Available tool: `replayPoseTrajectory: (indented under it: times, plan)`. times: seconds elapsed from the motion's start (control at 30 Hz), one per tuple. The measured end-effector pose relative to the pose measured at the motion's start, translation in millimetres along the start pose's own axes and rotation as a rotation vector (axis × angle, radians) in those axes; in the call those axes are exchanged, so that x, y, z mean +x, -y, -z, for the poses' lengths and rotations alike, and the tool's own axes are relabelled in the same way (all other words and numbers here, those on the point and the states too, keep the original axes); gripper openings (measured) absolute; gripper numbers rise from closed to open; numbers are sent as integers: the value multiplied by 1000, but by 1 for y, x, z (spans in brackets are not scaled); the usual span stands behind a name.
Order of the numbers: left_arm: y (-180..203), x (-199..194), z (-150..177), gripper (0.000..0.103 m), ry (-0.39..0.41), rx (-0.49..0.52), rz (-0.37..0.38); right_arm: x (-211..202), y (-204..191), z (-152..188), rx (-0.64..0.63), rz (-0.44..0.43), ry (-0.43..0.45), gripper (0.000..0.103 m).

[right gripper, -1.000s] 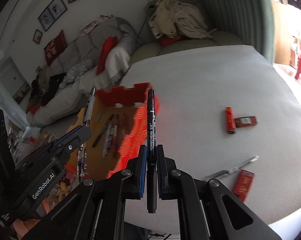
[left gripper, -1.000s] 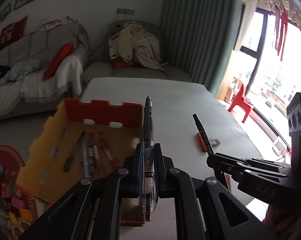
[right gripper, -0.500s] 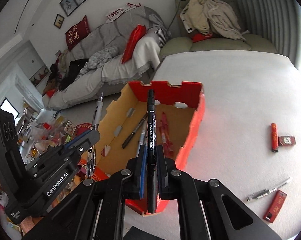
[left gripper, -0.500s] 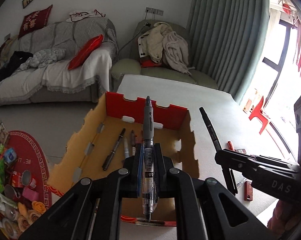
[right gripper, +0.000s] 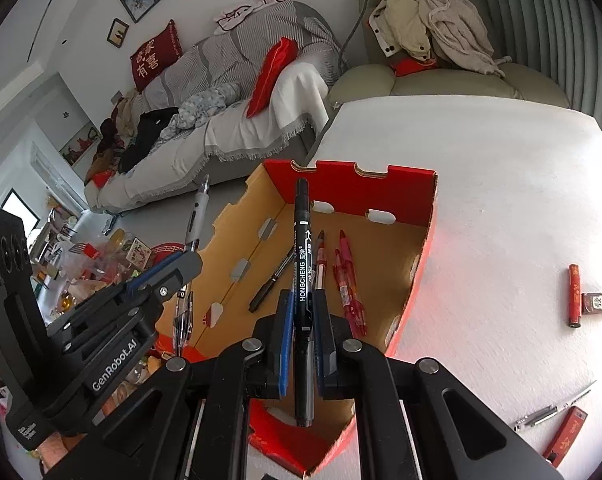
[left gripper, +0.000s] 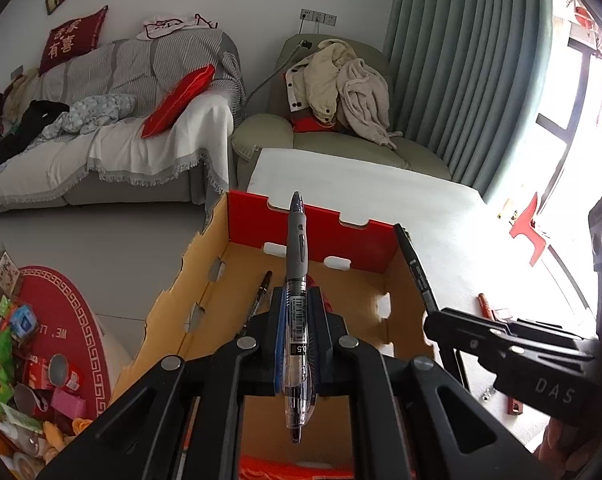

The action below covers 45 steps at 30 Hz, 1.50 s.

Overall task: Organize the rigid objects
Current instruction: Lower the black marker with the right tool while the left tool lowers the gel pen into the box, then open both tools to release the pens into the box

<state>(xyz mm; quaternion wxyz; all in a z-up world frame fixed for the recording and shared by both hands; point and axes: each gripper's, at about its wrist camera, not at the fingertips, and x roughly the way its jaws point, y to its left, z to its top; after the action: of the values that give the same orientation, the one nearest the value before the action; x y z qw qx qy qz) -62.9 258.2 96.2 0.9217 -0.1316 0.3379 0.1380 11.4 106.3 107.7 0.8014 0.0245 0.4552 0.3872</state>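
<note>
Now that both tongs have swung over the cardboard box, left tongs pinch a gel pen and right tongs a black marker, ready to drop.

Pens in the box on the table (sofa behind)

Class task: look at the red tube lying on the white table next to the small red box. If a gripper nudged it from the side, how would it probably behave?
The red tube looks round and lies flat on the white table, so it would probably roll. It looks small and rigid, so it is likely light and would not bend. The small red box beside it might stop it.
</note>
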Motion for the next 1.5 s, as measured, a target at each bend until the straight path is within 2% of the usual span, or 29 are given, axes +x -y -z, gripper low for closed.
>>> replayPoseTrajectory:
  times: [0.6, 0.87, 1.13, 1.23, 1.37, 1.4, 1.43, 1.47, 1.5]
  plan:
    - [-2, 98, -15, 11, -144, 11, -35, 63, 20, -33, 67, 63, -91, 10]
    - [-2, 118, -15, 11, -198, 22, -47, 78, 30, -35, 88, 76, -117, 10]
    - [3, 127, -18, 11, -218, 38, -50, 87, 41, -36, 103, 83, -140, 10]
    - [6, 132, -18, 11, -245, 47, -50, 91, 40, -36, 101, 90, -150, 10]
    - [10, 148, -15, 11, -329, 68, -52, 93, 38, -37, 81, 97, -162, 10]
    - [12, 153, -14, 18, -356, 76, -50, 94, 38, -37, 75, 92, -170, 10]
    - [12, 157, -12, 34, -377, 83, -51, 96, 36, -38, 70, 83, -181, 10]
    - [12, 160, -12, 42, -395, 80, -62, 97, 36, -39, 67, 97, -191, 10]
    - [9, 162, -11, 61, -412, 64, -72, 96, 37, -39, 66, 104, -199, 10]
